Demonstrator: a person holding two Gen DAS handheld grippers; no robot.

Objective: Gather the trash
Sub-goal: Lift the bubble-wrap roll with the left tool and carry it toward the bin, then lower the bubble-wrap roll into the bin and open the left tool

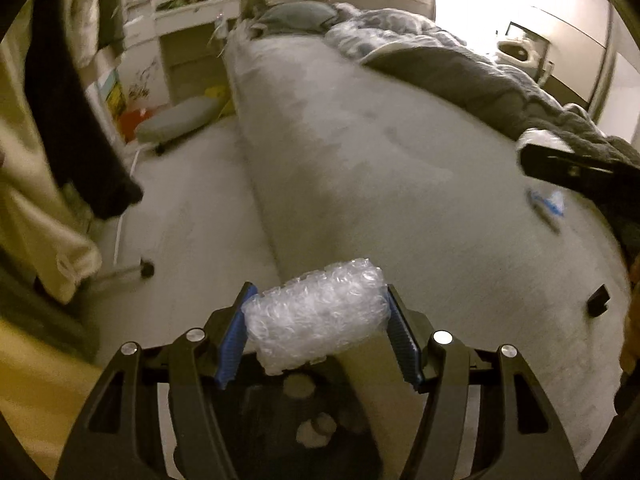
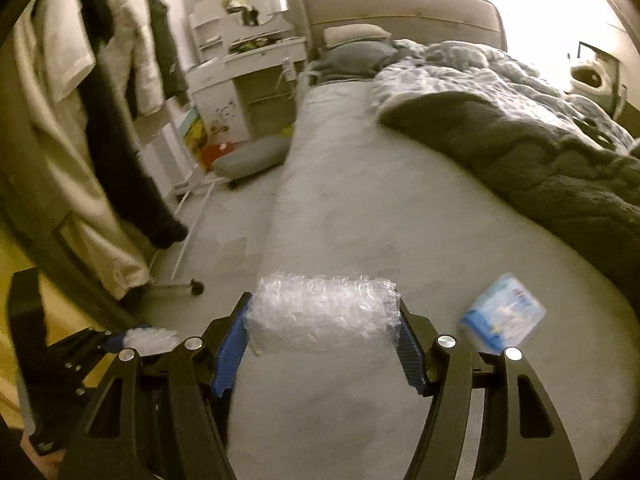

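My left gripper (image 1: 318, 312) is shut on a roll of clear bubble wrap (image 1: 316, 316), held above the near edge of the bed (image 1: 360, 140). My right gripper (image 2: 324, 320) is shut on a second roll of bubble wrap (image 2: 324, 312), also above the bed. A blue and white tissue packet (image 2: 502, 318) lies on the bed just right of my right gripper; it also shows in the left wrist view (image 1: 546, 204). The left gripper appears at the lower left of the right wrist view (image 2: 132, 338), and the right gripper at the right edge of the left wrist view (image 1: 560, 164).
A dark blanket (image 2: 540, 160) and grey duvet cover the bed's right side, pillows (image 2: 356, 36) at the head. A clothes rack with hanging garments (image 2: 100, 140) stands left. A grey cushion (image 2: 248, 158) lies on the floor by a white dresser (image 2: 240, 72).
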